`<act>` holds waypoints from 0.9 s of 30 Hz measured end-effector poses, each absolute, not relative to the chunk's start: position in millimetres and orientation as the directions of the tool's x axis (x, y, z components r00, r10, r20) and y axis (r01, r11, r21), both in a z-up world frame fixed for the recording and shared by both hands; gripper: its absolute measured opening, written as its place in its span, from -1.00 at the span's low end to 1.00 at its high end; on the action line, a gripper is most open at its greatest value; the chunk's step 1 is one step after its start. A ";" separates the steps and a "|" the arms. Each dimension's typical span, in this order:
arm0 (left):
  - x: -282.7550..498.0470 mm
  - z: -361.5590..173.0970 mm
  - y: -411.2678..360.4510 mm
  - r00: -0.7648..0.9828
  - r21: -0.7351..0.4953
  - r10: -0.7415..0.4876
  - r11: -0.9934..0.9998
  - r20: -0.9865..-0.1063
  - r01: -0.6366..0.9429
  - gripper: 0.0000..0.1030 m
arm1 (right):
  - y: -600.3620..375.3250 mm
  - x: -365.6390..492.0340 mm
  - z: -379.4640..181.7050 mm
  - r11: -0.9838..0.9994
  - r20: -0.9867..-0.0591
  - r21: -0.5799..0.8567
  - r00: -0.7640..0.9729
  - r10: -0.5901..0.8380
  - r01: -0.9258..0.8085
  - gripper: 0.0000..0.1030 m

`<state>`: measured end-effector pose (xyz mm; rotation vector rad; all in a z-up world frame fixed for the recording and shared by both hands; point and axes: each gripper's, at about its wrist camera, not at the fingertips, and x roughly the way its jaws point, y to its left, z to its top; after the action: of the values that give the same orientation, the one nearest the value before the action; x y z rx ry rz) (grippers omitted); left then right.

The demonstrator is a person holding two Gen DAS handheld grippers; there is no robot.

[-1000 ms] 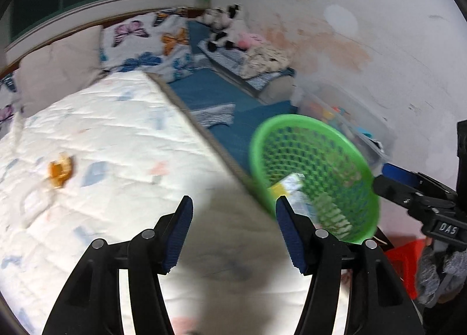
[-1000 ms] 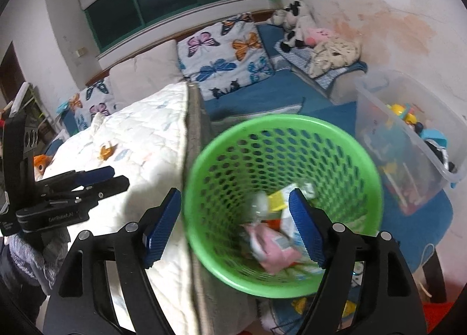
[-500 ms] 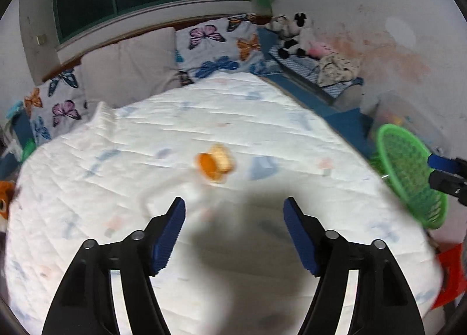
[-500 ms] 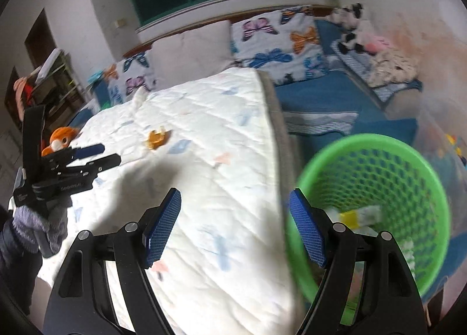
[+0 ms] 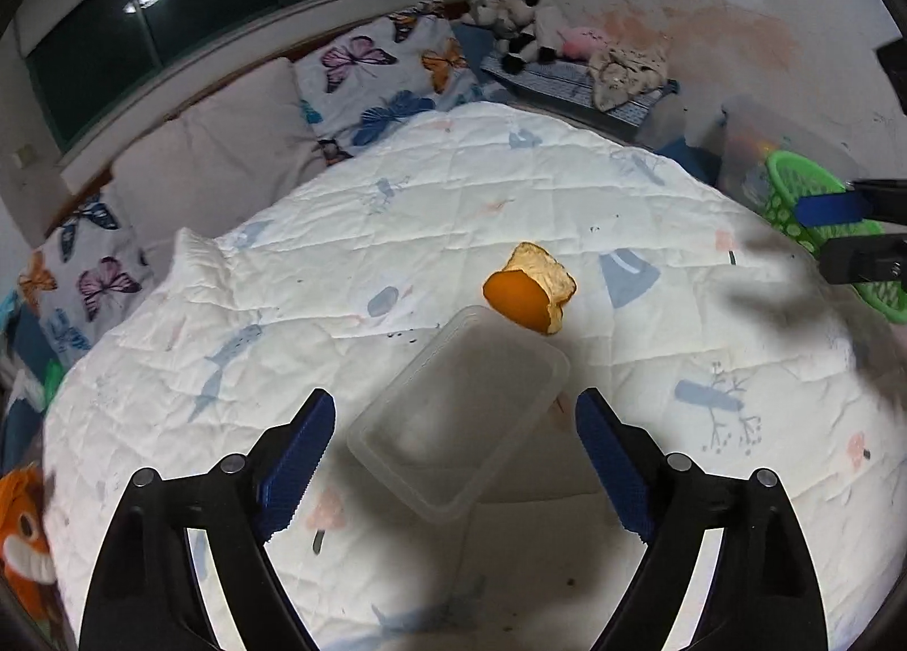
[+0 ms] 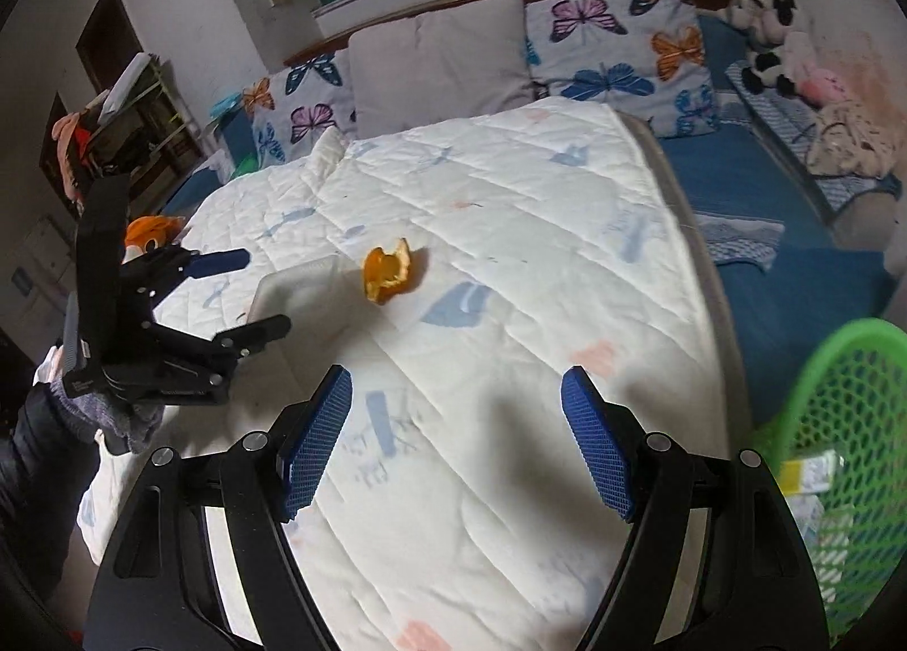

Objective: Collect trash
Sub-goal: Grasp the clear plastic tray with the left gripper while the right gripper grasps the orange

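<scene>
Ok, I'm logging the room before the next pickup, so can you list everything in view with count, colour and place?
orange peel: one, orange, on the quilt, beyond the container
plastic container: one, clear, on the quilt ahead of the left gripper
basket: one, green mesh, beside the bed, wrappers inside
quilt: one, white with pale prints, covering the bed
butterfly pillows: at least three, white with coloured butterflies, at the bed head
plain pillow: one, pale, between the butterfly pillows
plush toys: several, black, white and pink, far corner
orange plush toy: one, at the bed's left edge
left gripper: fingers open, nothing between the pads
right gripper: fingers open, empty
</scene>
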<state>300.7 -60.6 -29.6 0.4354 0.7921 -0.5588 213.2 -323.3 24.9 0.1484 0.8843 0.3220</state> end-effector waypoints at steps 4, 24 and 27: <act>306.9 -35.8 -60.2 0.549 0.154 -0.337 0.731 -0.765 0.664 0.63 | -311.4 232.3 16.7 0.938 -0.750 0.266 0.563 0.347 -0.224 0.48; 308.6 -34.2 -30.2 0.550 0.079 -0.372 0.773 -0.747 0.630 0.13 | -245.7 292.6 -5.4 0.922 -0.766 0.230 0.526 0.370 -0.312 0.23; 304.7 -28.0 -20.7 0.568 0.089 -0.348 0.793 -0.746 0.603 0.13 | -235.4 298.8 -11.0 0.924 -0.774 0.198 0.527 0.352 -0.326 0.16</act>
<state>304.7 -20.7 -28.0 0.3552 0.7861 -0.5726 298.8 -235.4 -11.0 0.0304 0.9319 0.4047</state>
